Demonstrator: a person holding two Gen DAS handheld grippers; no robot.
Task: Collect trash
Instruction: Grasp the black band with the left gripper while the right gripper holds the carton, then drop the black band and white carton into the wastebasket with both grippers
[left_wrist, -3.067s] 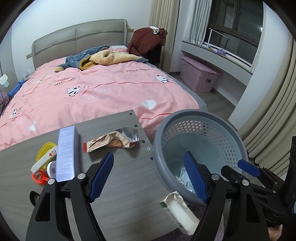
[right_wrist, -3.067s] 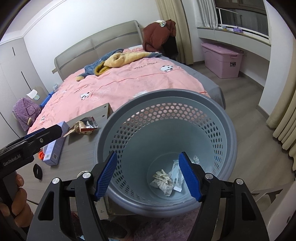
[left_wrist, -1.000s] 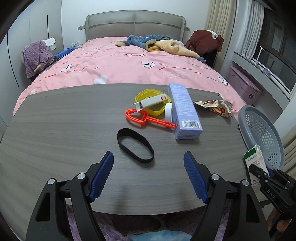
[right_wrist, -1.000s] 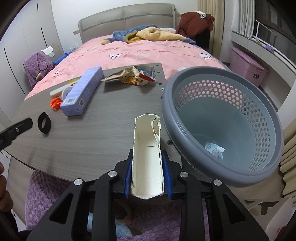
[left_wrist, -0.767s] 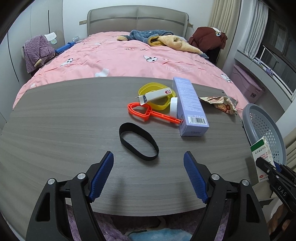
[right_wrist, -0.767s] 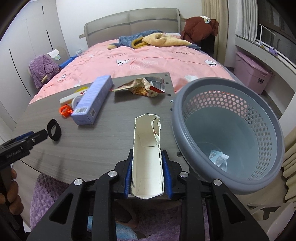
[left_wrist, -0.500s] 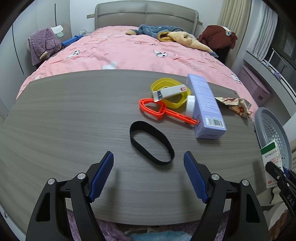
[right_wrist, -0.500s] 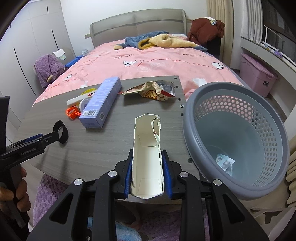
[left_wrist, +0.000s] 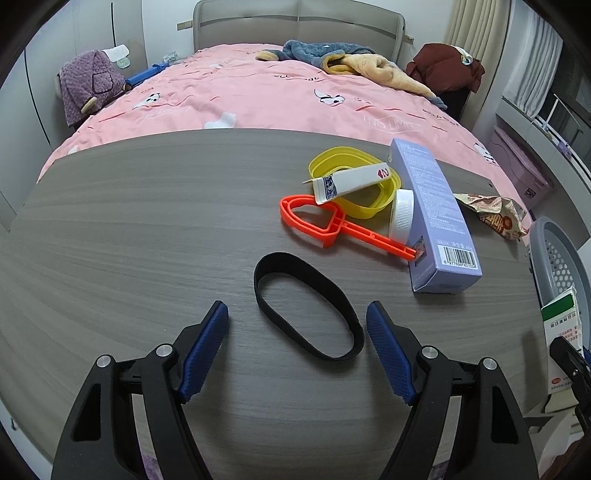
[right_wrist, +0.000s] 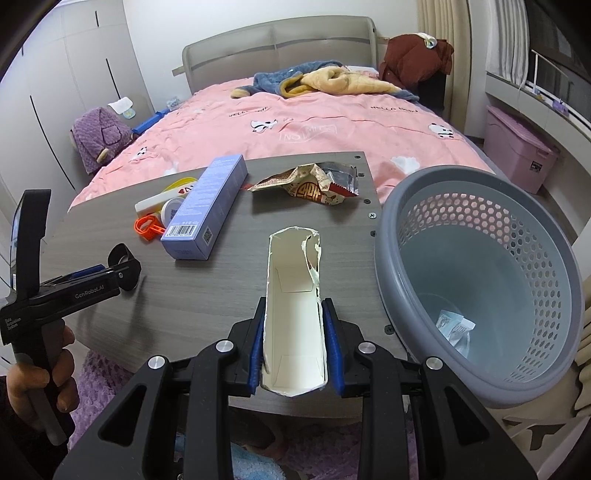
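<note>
Behind everything, across the top of both views, sits a bed (right_wrist: 332, 122) with a pink cover, blue and yellow blankets bunched near the headboard. Below it the grey wood-grain table (left_wrist: 129, 229) fills the middle of both frames. Right side of the right wrist view has the grey perforated basket (right_wrist: 480, 206), hanging just off the table's edge, with a couple of crumpled bits at the bottom.

On the table: a lavender box (left_wrist: 432, 210) right of centre in the left wrist view, a crumpled snack wrapper (right_wrist: 310, 184) between it and the basket, then a yellow ring (left_wrist: 325, 162) with a white tube (left_wrist: 351, 179) lying across it, an orange plastic tool (left_wrist: 332, 225) and a black band (left_wrist: 306, 306).

Right gripper (right_wrist: 293, 347), bottom centre of its own view, is clamped tight on a torn white carton (right_wrist: 291, 295), open end pointing up-frame over the table, just beside the basket rim.

Left gripper (left_wrist: 297, 350) is spread wide with nothing in it, hovering low over the black band, which lies between the blue pads (left_wrist: 205, 347) without touching them. A hand (right_wrist: 48, 373) grips its handle at lower left of the right wrist view.
</note>
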